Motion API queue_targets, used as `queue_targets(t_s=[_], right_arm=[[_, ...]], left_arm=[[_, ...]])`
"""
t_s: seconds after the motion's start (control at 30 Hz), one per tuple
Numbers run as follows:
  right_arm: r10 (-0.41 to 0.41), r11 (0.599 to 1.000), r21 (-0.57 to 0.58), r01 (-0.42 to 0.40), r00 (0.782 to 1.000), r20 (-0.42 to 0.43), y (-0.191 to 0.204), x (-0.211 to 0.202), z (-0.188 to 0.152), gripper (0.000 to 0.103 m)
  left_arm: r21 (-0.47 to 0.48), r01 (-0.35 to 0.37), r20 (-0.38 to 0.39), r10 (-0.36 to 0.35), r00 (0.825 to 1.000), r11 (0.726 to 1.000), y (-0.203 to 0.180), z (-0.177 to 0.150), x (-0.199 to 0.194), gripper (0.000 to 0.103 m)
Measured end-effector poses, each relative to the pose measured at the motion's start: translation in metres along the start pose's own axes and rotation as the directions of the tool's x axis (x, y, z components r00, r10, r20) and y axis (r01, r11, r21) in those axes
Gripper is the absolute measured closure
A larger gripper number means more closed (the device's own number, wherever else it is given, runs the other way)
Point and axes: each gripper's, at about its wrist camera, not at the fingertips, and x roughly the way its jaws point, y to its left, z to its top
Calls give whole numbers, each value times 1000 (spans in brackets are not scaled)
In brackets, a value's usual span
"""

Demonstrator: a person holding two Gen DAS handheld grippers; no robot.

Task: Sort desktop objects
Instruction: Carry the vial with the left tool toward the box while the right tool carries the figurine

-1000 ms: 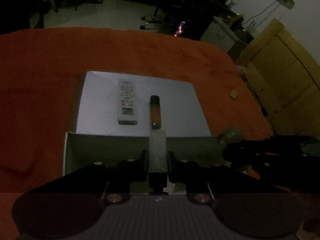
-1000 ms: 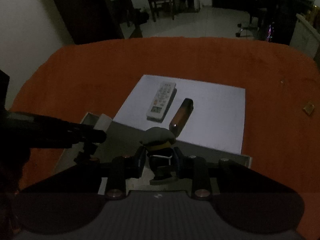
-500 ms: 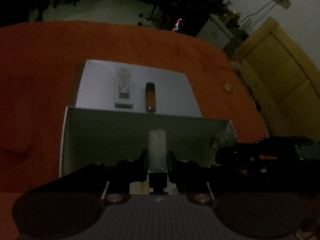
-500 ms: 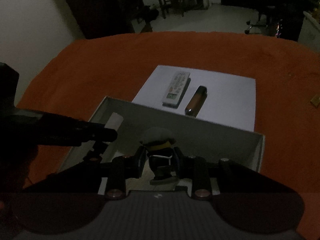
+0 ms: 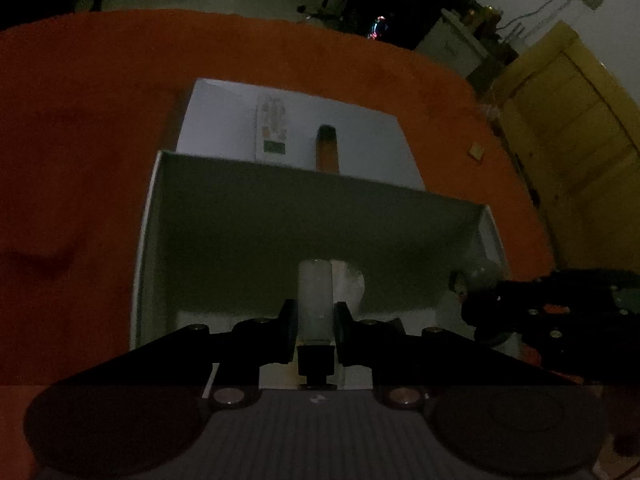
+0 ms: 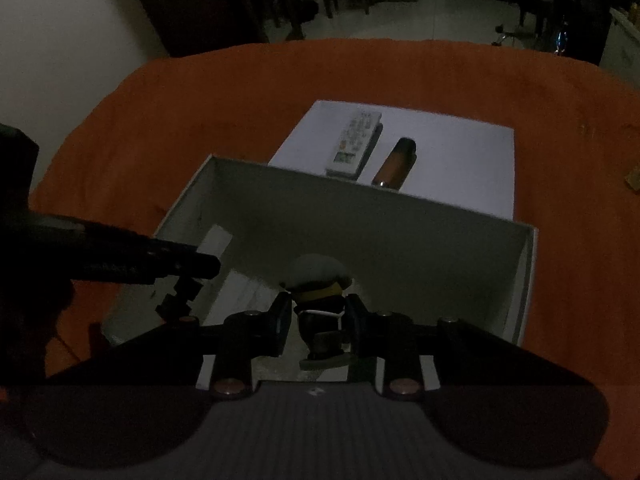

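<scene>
My left gripper (image 5: 315,318) is shut on a pale white cylinder (image 5: 315,296), held low inside an open grey-white box (image 5: 248,216). In the right wrist view my right gripper (image 6: 317,318) is shut on a small figurine (image 6: 318,290) with a pale cap and a yellow and black body, also down inside the box (image 6: 400,224). The left gripper's dark fingers (image 6: 176,266) and the white cylinder (image 6: 214,242) show at the box's left side. Beyond the box a white remote control (image 5: 272,128) and a brown tube (image 5: 327,148) lie on a white sheet (image 5: 368,140).
An orange cloth (image 5: 80,120) covers the round table (image 6: 160,92). A small tan square (image 5: 476,151) lies on the cloth at the right. A yellow cabinet (image 5: 576,140) stands past the table's right edge. The room behind is dark, with chairs.
Both grippers have moved down and forward over the box, and the box walls now fill the middle of both views. Each still holds its object.
</scene>
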Motion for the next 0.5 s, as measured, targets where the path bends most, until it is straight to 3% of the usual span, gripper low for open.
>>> queue_targets(t_s=[0.5], right_arm=[[-9, 1000, -7, 8, 993, -117, -4, 37, -33, 71]], left_arm=[[0, -46, -79, 45, 996, 999, 4, -27, 31, 87]])
